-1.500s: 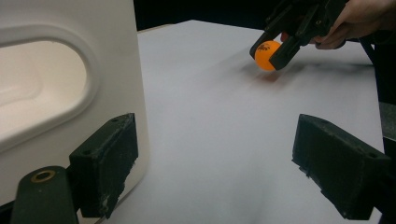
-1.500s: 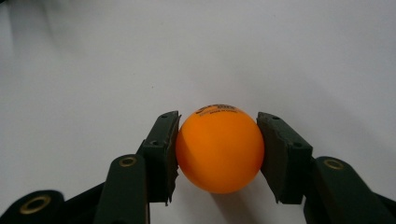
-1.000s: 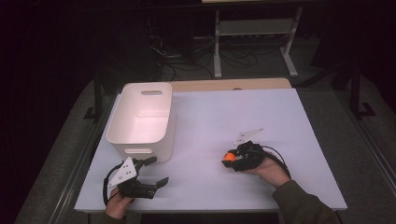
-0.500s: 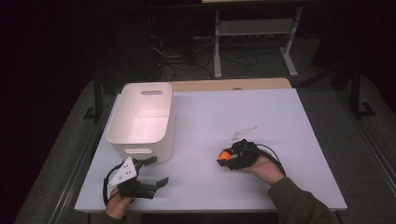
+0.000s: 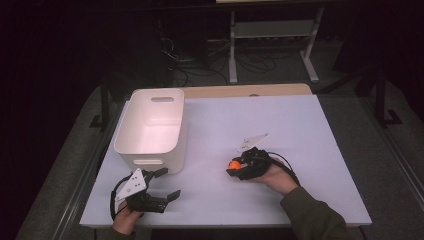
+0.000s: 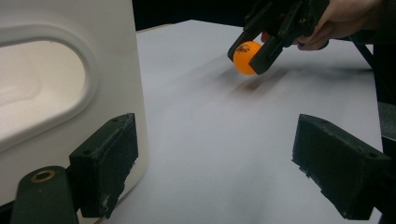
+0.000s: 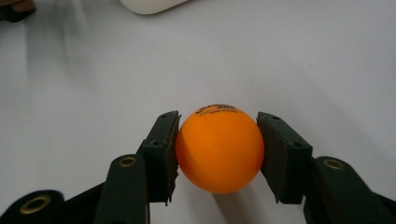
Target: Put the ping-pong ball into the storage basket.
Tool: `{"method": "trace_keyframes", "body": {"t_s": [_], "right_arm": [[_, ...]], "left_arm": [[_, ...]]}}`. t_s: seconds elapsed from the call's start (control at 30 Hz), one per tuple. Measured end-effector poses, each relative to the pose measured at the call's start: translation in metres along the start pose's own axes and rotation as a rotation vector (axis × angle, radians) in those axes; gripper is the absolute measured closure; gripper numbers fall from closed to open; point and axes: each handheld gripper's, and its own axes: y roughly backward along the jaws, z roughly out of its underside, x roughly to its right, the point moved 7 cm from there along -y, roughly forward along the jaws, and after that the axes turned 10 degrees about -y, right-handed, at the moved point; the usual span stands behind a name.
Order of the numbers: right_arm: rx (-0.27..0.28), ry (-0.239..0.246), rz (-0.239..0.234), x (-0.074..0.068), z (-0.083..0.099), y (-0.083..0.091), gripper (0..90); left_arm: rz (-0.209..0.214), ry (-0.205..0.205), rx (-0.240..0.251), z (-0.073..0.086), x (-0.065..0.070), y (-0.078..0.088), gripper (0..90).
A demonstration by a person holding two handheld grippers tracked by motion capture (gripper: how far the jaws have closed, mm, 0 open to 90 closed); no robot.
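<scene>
Count: one orange ping-pong ball [image 7: 219, 150], one white plastic bin [image 5: 152, 129], two grippers, both mine.

My right gripper [image 5: 235, 166]: jaws clamped on the ball, one pad on each side, in full contact in the right gripper view. Ball has small dark print on top. In the left gripper view the ball [image 6: 246, 57] hangs just clear of the white table [image 5: 310, 130], with its shadow below it. In the high view the ball [image 5: 233, 164] sits at about 5 o'clock from table centre, well apart from the bin, and the gripper points toward 9 o'clock.

My left gripper [image 5: 165, 184]: jaws spread wide, nothing between them. It sits at 7 o'clock on the table near the front edge, just in front of the bin's near wall. In the left gripper view its left jaw sits right beside the bin wall [image 6: 93, 70]; can't tell if it's touching. One oval handle cutout shows there.

Bin: upright at 9 o'clock, inside looks bare. One handle slot visible on the far wall too.
</scene>
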Motion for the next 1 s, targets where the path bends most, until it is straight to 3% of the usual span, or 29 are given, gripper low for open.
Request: {"method": "trace_keyframes", "body": {"t_s": [1.0], "right_arm": [[-0.01,0.051,-0.028,-0.015,-0.026,-0.017,49.5]], "left_arm": [[0.001,-0.003,-0.002,0.0,0.0,0.0,14.0]]}}
